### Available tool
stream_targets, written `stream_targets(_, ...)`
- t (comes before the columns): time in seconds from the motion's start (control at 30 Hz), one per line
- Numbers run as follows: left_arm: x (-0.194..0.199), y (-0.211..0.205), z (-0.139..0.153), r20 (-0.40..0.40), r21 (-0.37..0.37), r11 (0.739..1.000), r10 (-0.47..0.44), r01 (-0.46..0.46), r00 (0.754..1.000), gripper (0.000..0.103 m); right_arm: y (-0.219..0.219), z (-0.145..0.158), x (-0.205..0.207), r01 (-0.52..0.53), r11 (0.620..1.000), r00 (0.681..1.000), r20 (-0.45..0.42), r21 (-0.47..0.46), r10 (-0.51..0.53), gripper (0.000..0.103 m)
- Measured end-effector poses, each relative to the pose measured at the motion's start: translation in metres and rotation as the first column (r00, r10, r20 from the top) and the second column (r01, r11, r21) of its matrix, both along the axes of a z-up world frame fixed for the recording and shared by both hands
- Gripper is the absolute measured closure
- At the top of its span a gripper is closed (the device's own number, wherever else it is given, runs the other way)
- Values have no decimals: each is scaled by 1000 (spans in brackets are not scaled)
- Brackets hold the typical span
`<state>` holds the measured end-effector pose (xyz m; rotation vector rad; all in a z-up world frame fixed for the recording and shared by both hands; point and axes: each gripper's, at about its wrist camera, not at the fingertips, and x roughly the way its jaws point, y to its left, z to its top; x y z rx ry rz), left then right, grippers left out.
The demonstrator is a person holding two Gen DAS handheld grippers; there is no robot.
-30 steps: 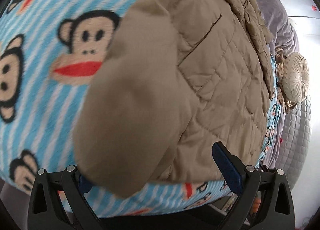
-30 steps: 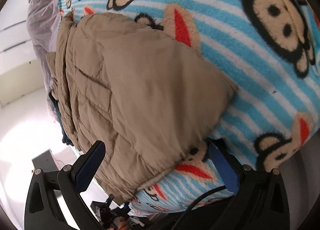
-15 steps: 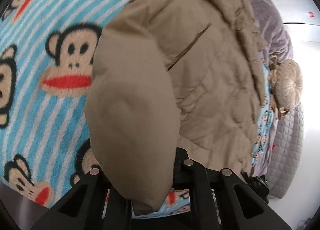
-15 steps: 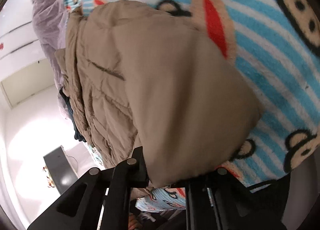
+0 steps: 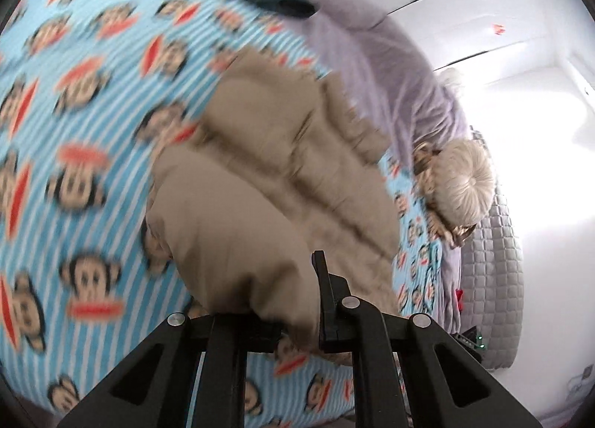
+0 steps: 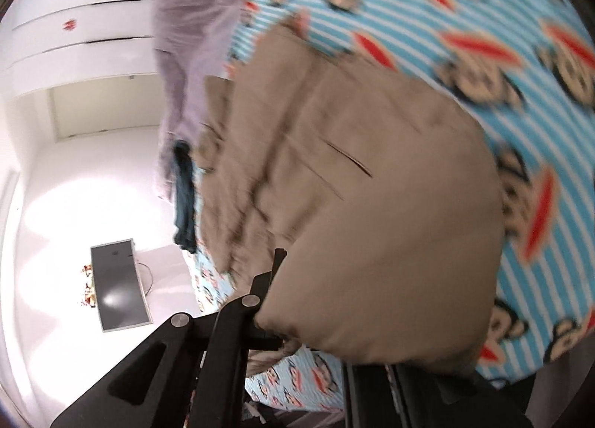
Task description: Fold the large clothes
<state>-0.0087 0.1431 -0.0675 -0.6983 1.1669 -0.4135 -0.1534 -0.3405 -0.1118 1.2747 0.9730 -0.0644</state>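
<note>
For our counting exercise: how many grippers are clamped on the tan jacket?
2. The left gripper pinches the tan jacket at its near edge; the right gripper grips another near corner, its far finger hidden under fabric.

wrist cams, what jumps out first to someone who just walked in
A big tan quilted jacket fills the middle of both views, its near edge pinched in the left gripper and the right gripper. Under it spreads a loud blue striped monkey blanket, with a round cream cushion at the bed's right side.
</note>
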Motion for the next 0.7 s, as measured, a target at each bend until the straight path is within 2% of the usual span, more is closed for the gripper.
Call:
stream_targets(0.2,58,-10,33,98,9,1000,-10,10,995,88,-9,46,60,-57,995,993,94,-79,64,95)
stream_targets(0.37,94,-21,37,127,34,999,-1,-3,992,88,-12,72,111,-108,985,982,140,-137,127,95)
stream_targets(0.57,135,-30,31,146,71,997,20,-30,989,88,-17,86,172,-168,963,969,143,-209,200,95)
stream_targets(0.7,166,-40,23,143,119,992,25,-42,989,88,-21,83,209,-197,950,964,127,-244,232,95)
